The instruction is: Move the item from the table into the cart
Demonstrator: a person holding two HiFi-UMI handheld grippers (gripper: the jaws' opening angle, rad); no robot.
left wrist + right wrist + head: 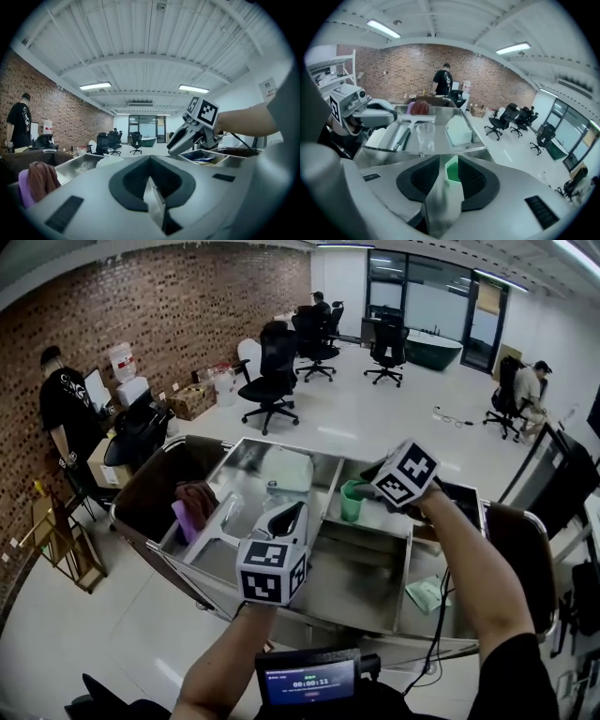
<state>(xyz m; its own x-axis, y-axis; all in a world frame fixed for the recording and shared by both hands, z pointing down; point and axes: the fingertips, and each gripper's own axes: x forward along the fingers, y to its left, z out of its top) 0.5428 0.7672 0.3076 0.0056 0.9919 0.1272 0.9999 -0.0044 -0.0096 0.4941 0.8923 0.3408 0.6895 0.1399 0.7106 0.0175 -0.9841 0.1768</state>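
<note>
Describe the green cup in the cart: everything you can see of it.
The green cup is a small tumbler of pale green plastic, by its look, with a plain rim and no handle. It stands upright, mouth up, on the steel floor of the cart, close beside a divider wall. Nothing shows inside it. In the right gripper view it appears between the fingers of the right gripper, which stand apart and do not seem to press on it.

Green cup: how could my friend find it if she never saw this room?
Find the big shiny metal cart in the middle of the office floor. In its compartment right under the right gripper, whose jaws are open, sits the green cup. It is the only bright green thing there, unlike the clear cup nearby.
</note>
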